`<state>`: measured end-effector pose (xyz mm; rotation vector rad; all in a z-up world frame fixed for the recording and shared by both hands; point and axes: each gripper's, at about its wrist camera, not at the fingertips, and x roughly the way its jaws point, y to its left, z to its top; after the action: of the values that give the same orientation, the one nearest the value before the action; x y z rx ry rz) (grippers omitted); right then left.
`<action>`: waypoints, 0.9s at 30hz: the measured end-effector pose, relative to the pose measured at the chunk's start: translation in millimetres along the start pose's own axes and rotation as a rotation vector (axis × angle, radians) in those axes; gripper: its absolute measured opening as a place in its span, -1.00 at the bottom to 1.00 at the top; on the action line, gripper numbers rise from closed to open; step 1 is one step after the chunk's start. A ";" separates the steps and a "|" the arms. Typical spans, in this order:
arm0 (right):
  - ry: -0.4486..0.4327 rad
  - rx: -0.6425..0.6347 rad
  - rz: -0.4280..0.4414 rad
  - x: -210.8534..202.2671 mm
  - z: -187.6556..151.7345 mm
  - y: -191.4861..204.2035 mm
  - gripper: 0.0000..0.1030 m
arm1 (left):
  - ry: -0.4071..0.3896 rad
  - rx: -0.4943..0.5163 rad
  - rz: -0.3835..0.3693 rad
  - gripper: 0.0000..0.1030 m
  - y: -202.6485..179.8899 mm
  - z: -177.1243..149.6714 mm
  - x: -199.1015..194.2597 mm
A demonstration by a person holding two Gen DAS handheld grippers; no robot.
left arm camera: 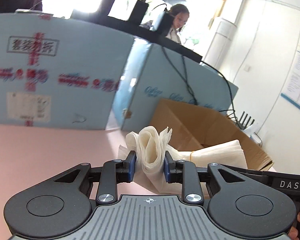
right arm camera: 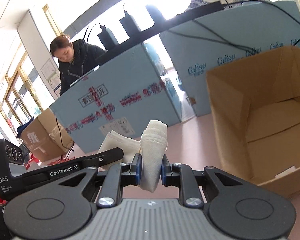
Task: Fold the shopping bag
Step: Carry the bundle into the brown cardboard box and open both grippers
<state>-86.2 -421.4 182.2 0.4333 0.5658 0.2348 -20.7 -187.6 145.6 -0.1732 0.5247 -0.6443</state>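
Observation:
The shopping bag [left arm camera: 150, 150] is cream-white non-woven fabric, bunched and held above a pink table. My left gripper [left arm camera: 150, 166] is shut on a gathered wad of the bag, whose folds stick up between the blue pads. The rest of the bag [left arm camera: 220, 154] stretches right as a flat folded bundle. My right gripper [right arm camera: 151, 169] is shut on a rolled end of the bag [right arm camera: 154, 146]. Another part of the bag [right arm camera: 118, 142] shows behind the left gripper's body [right arm camera: 70, 170]. The two grippers are close side by side.
An open brown cardboard box [right arm camera: 260, 120] stands to the right on the pink table [left arm camera: 50, 150]; it also shows in the left wrist view [left arm camera: 200, 124]. Light blue cartons [left arm camera: 50, 70] form a wall behind. Cables [left arm camera: 190, 80] hang over them. People stand beyond.

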 end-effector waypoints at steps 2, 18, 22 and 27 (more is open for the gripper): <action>-0.038 0.006 -0.023 -10.0 11.5 -12.7 -0.60 | -0.009 0.029 -0.036 -0.49 -19.0 12.2 16.9; 0.002 0.139 -0.248 -0.3 82.1 -153.0 -0.53 | 0.337 0.348 -0.215 -0.49 -128.3 52.5 195.2; 0.116 0.157 -0.305 23.4 83.7 -170.0 -0.52 | 0.469 0.418 -0.178 -0.49 -136.5 43.4 221.8; 0.232 0.082 -0.335 27.9 78.0 -166.5 -0.39 | 0.611 0.506 -0.127 -0.47 -144.2 27.6 243.4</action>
<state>-3.3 -585.2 152.3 0.3861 0.8673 -0.0612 81.9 -450.8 114.2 0.4879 0.9194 -0.9382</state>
